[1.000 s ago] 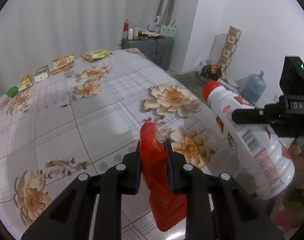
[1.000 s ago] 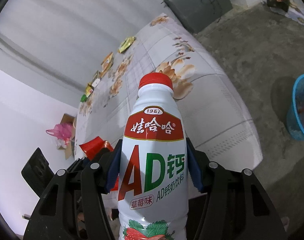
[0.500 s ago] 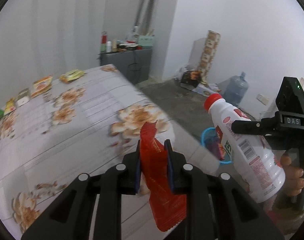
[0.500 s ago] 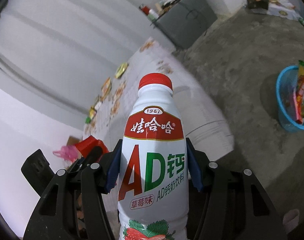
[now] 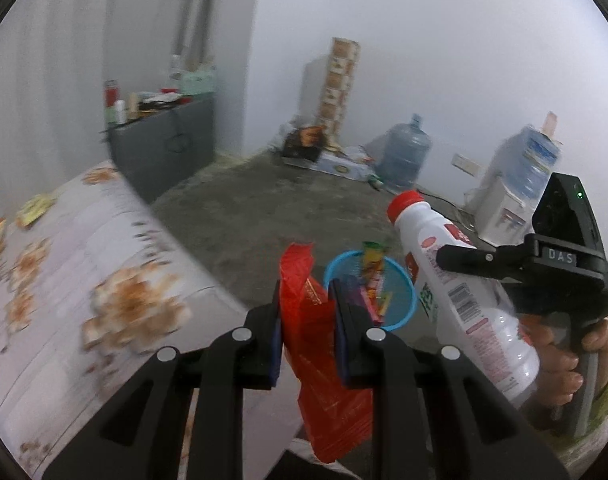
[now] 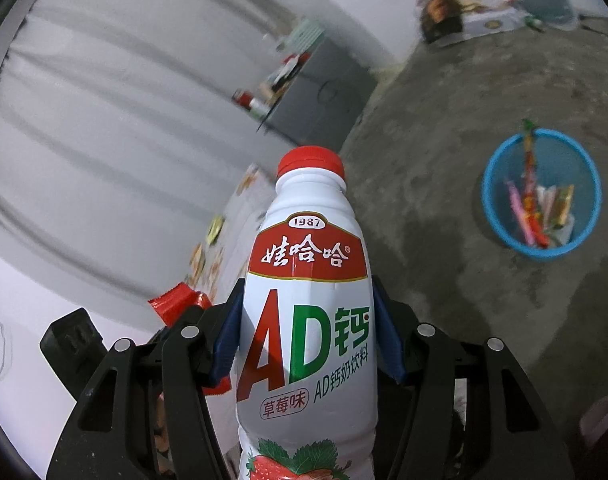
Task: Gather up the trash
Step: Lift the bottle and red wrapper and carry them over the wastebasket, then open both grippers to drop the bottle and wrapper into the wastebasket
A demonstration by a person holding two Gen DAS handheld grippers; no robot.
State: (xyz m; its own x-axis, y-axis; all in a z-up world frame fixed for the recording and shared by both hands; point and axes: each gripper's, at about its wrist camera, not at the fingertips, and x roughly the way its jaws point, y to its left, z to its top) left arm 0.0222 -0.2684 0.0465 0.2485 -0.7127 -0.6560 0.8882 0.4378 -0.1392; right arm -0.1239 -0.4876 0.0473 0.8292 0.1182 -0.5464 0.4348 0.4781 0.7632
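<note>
Left tongs (image 5: 305,312): clamped on red snack wrapper (image 5: 315,344).
Right tongs (image 6: 305,332): clamped on strawberry milk-drink bottle (image 6: 307,300), capped.
Blue basket (image 6: 497,224): on floor, holding assorted wrappers (image 6: 537,208).

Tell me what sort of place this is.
Probably a bare room in a home or storeroom: rough concrete floor, a table with a floral cloth, a large water jug against the wall, and a blue trash basket.
</note>
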